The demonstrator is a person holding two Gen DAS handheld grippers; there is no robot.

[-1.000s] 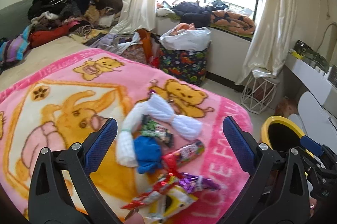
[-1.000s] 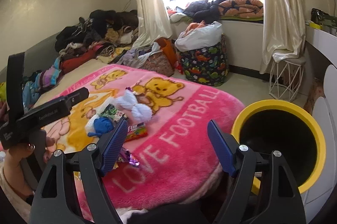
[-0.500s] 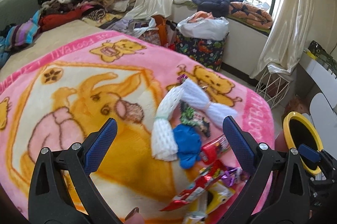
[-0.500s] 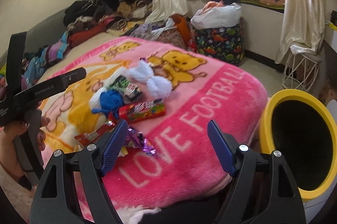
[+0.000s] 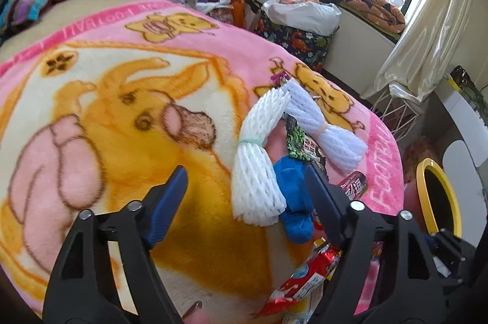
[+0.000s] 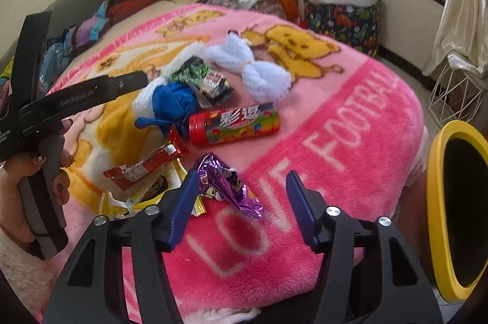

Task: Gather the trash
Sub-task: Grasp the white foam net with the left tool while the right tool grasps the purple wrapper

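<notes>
Right wrist | right claw (image 6: 241, 202) tilted down, closing | over purple wrapper (image 6: 227, 183)

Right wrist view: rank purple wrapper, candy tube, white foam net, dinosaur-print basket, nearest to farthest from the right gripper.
1. Purple wrapper, just ahead of the right gripper, between its closing jaws.
2. Candy tube, farther up the blanket.
3. White foam net, beyond the tube.
4. Dinosaur-print basket, on the floor past the bed.
</notes>
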